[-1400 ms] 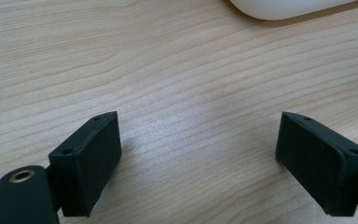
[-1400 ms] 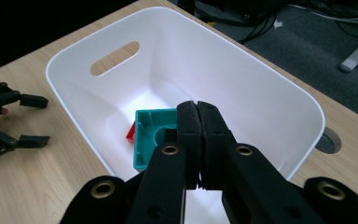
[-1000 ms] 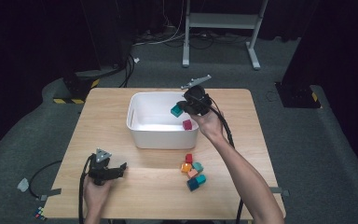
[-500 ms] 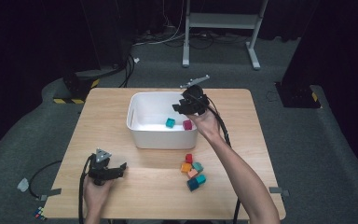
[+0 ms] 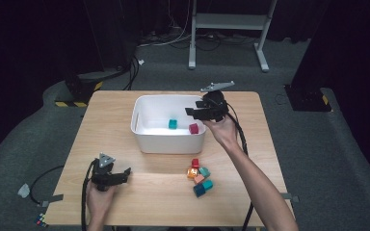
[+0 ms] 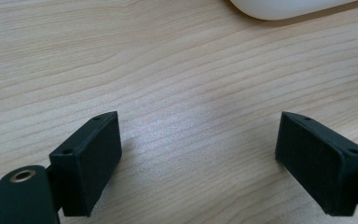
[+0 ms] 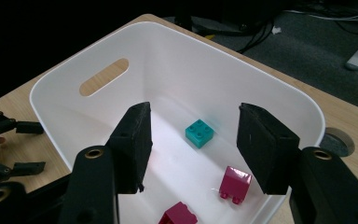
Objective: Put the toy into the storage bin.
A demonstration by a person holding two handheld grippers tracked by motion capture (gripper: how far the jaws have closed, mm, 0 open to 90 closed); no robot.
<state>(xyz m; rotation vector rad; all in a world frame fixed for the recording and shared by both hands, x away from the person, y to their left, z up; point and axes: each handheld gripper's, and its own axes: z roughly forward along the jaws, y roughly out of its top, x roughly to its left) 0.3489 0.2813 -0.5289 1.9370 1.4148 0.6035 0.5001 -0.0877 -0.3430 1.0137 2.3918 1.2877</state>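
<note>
Right gripper (image 7: 193, 140) is hovering over the white bin (image 5: 144, 139), jaws just opening, empty; teal brick (image 7: 199, 132) is lying inside, mid-floor. Left gripper (image 5: 110, 175), released, is idling near the table's front-left corner. Lift clear before retreating to the pile (image 5: 198, 176).

White tub (image 5: 147, 137) on a pale wood-grain counter (image 5: 115, 120) holds a teal brick (image 5: 173, 124) and a magenta brick (image 5: 193, 128); the hand-held gripper pads (image 7: 133, 144) are black.

Black tongs (image 5: 191, 112) with grey triangular plates and trailing black cables
</note>
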